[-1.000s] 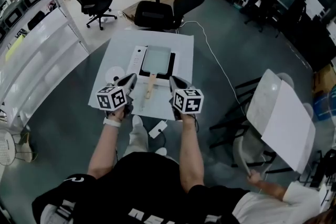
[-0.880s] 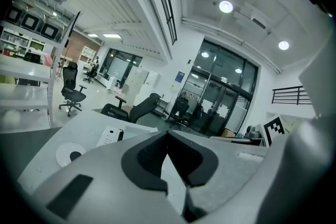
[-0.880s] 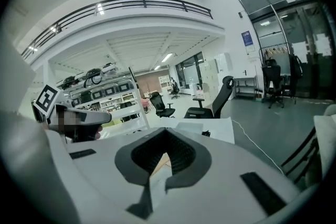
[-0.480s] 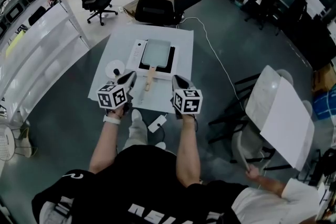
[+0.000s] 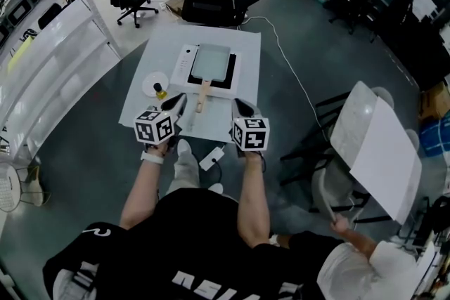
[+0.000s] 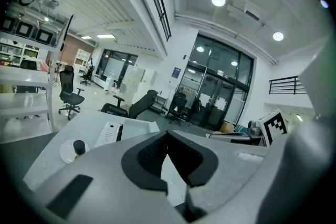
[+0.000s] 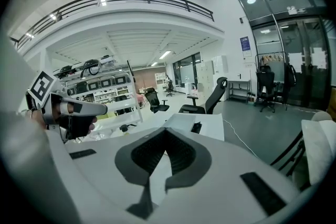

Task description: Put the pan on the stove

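Observation:
A rectangular grey pan (image 5: 211, 61) with a wooden handle (image 5: 202, 95) rests on the black top of the stove (image 5: 230, 74) on the white table (image 5: 247, 53). The handle points toward me. My left gripper (image 5: 180, 102) is shut and empty, just left of the handle's end. My right gripper (image 5: 240, 107) is also shut and empty, to the right of the handle. In the left gripper view the stove's white control strip (image 6: 108, 132) lies beyond the shut left gripper (image 6: 168, 134). The right gripper view shows the pan (image 7: 181, 122) past the shut right gripper (image 7: 167, 131).
A small dark-capped bottle (image 5: 161, 90) stands on a round white plate (image 5: 150, 81) left of the stove. Black office chairs (image 5: 214, 7) stand behind the table. A white folding chair (image 5: 373, 144) and another person's arm (image 5: 351, 239) are at the right.
Both grippers have drawn back a little from the pan toward the table's near edge and sunk slightly. The bottle now shows clear of the left gripper. Both stay shut.

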Motion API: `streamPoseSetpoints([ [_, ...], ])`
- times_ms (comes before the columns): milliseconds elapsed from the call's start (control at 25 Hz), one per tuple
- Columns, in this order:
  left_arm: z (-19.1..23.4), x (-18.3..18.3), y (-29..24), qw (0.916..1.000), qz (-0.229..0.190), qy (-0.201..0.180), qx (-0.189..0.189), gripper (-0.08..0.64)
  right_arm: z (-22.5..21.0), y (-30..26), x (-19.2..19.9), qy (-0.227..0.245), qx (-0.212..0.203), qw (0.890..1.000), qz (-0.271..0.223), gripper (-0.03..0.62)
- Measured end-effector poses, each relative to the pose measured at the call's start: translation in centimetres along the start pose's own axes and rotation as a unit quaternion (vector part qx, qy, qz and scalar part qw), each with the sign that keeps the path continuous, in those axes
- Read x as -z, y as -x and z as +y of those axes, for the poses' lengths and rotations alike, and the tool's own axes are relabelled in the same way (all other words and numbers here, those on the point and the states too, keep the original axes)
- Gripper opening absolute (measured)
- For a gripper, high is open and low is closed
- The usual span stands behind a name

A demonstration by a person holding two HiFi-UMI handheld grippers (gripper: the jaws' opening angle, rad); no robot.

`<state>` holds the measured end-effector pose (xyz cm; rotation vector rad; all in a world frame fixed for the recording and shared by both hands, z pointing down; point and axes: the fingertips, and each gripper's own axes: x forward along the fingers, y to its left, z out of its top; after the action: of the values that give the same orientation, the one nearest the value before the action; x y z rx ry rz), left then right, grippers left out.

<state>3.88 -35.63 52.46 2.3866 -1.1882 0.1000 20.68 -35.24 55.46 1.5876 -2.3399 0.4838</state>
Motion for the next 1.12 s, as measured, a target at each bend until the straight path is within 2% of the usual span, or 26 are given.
streamPoseSetpoints([
  [1120, -1.7, 0.6, 0.6, 0.9999, 0.001, -0.009, 0.008, -0.002, 0.3, 2.0, 0.7, 0.008, 0.008, 1.000, 0.004, -0.005],
])
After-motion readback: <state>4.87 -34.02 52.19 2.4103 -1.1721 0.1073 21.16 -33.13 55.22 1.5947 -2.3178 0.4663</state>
